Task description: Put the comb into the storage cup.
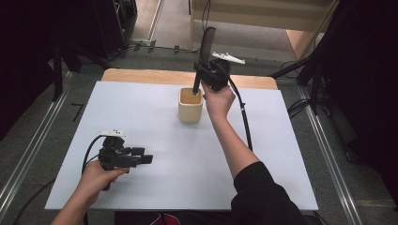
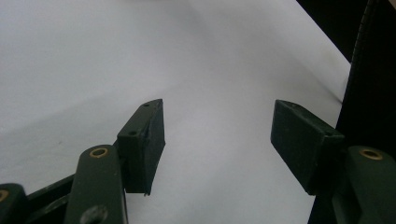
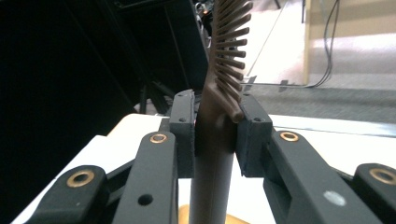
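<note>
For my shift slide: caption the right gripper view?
Right gripper clamps a brown comb upright above the cup.

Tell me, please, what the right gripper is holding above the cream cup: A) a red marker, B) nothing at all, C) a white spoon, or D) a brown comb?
D: the right gripper has its jaws closed on the handle of a brown comb, teeth at the top, with the handle's lower end at the mouth of the cream cup.
</note>
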`<state>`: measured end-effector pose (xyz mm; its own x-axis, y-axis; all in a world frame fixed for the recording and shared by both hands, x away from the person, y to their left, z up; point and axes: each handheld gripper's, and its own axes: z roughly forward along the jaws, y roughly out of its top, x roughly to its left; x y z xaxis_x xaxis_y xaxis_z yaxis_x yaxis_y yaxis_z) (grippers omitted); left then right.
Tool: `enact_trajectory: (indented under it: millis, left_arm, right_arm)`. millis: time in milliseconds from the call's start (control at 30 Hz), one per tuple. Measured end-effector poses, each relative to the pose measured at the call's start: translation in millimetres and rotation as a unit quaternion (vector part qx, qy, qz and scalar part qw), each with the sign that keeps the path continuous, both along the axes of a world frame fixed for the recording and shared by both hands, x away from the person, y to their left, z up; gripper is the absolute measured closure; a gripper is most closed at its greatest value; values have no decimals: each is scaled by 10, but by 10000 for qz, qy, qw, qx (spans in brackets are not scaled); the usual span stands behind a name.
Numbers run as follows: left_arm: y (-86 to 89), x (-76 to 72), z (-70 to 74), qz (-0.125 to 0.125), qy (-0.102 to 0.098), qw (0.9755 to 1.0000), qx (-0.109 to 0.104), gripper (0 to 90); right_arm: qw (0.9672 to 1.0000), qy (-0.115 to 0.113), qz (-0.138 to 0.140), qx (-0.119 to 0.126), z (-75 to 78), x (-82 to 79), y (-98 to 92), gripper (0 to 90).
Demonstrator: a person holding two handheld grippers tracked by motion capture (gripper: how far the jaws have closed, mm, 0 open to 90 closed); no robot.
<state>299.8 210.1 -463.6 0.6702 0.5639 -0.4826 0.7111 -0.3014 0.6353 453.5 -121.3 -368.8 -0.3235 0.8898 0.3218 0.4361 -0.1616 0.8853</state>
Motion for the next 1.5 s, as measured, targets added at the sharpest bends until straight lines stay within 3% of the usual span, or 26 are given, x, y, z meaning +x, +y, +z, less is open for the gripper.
enact_trajectory:
  millis: [300, 400, 567, 833, 1267, 1500]
  left_arm:
    - [0, 4, 5, -4, -9, 10000, -13, 361]
    - [1, 5, 6, -10, -9, 10000, -25, 362]
    - [4, 9, 3, -15, 0, 10000, -25, 362]
    - [-6, 10, 2, -23, -2, 10000, -16, 362]
    - [-15, 17, -7, -39, 0, 10000, 1, 362]
    - [-17, 18, -8, -52, 22, 10000, -17, 362]
  right_arm:
    - [9981, -353, -229, -458, -110, -46, 109, 699]
    - [9977, -412, -237, -479, -119, -55, 150, 699]
    - [9944, -709, -336, -705, -153, -91, 263, 699]
    - [9941, -848, -336, -591, -299, -168, 279, 698]
    - [9940, -849, -311, -621, -416, -229, 318, 698]
    - [9949, -699, -312, -654, -507, -243, 295, 695]
